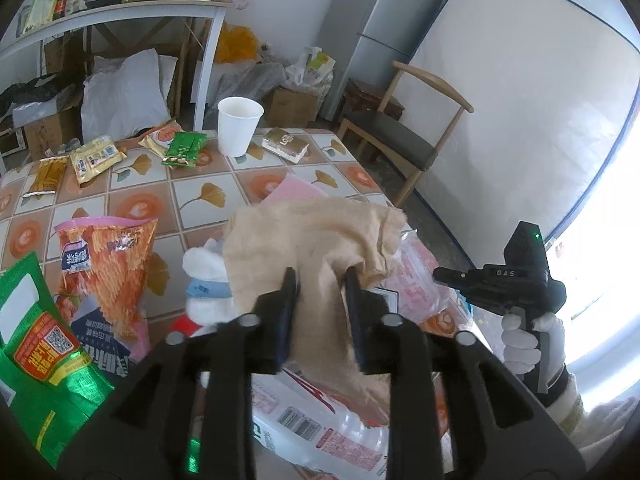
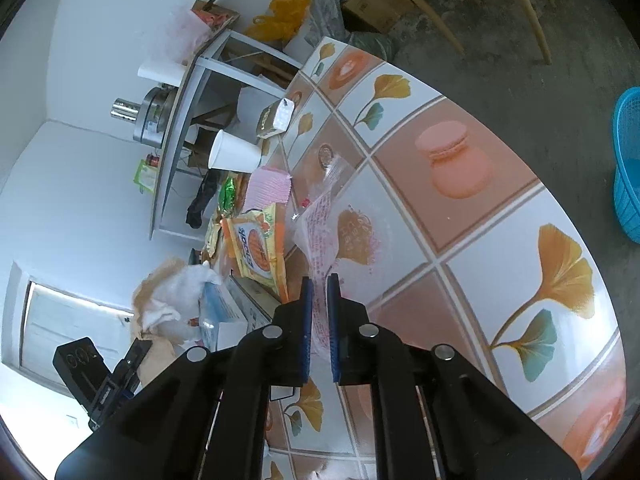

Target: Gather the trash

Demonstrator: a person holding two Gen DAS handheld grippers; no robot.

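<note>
Left gripper (image 1: 318,276) clamps a crumpled brown paper bag (image 1: 316,232) above the table (image 1: 192,196); right gripper (image 2: 319,284) pinches a clear pink-printed plastic wrapper (image 2: 320,232), whose long axis runs straight ahead, away from its fingers. One blue basket (image 2: 628,164) sits on the floor to the right, nearer the right gripper; one white paper cup (image 1: 239,126) and roughly six snack packets remain.

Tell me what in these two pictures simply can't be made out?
- Left wrist view: what lies under the brown paper bag clamped in the left gripper.
- Right wrist view: the blue basket, cut by the edge.
- Right wrist view: print on the clear wrapper in the right gripper, too small.
</note>
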